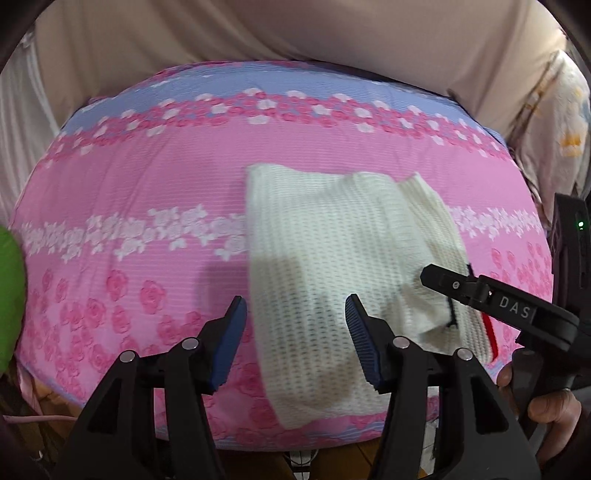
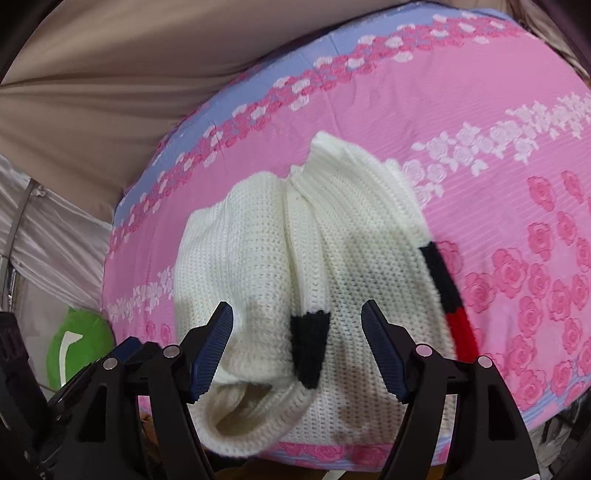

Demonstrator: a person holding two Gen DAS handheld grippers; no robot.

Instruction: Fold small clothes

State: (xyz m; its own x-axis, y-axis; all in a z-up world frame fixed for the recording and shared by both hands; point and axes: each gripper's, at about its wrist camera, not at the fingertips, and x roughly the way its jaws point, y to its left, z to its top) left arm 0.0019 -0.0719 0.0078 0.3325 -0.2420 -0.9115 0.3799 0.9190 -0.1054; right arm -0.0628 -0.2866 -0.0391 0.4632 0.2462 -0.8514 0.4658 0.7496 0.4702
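Pink bedspread [image 2: 498,122]: sweater [image 2: 288,251] beneath tool [image 2: 297,350].

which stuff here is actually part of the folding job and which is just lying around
Part of the job:
- cream waffle-knit sweater with black and red cuff bands
- left gripper, fingers open
- right gripper, fingers open

Just lying about:
- pink rose-print quilted cover under the sweater
- green plush cushion
- beige fabric backdrop
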